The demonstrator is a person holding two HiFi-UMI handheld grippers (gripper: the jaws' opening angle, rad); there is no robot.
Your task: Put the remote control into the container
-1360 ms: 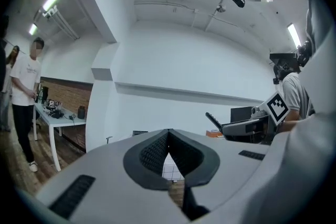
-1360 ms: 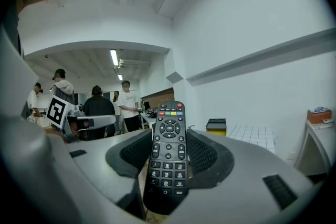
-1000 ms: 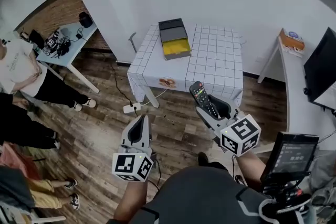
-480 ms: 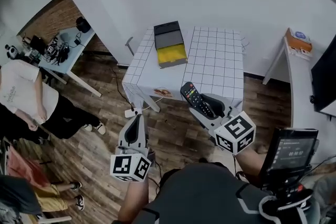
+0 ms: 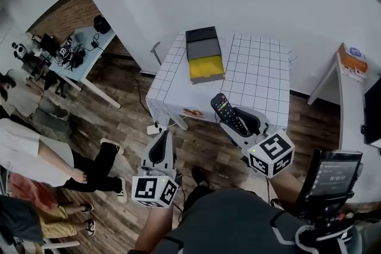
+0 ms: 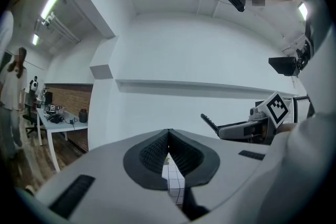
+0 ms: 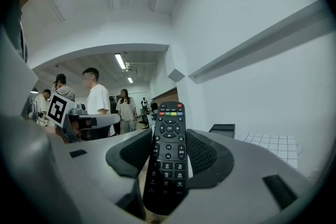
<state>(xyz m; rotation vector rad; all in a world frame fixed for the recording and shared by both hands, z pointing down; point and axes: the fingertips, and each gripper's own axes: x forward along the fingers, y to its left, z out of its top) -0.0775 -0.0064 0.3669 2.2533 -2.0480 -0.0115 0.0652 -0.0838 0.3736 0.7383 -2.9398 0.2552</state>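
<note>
My remote (image 7: 169,155) is black, long and slim, with a row of coloured buttons near its top end. It is clamped in my right gripper (image 5: 237,122), button face up, top end sticking out ahead. The container (image 5: 205,61) is a dark box, lid open, yellow inside. It rests on the table's (image 5: 262,77) far left part, well apart from the remote.

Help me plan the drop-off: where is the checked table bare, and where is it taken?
The table is bare from the container rightward to its right edge, and in the strip between container and near edge. Only the far left part is taken, by the container.
</note>
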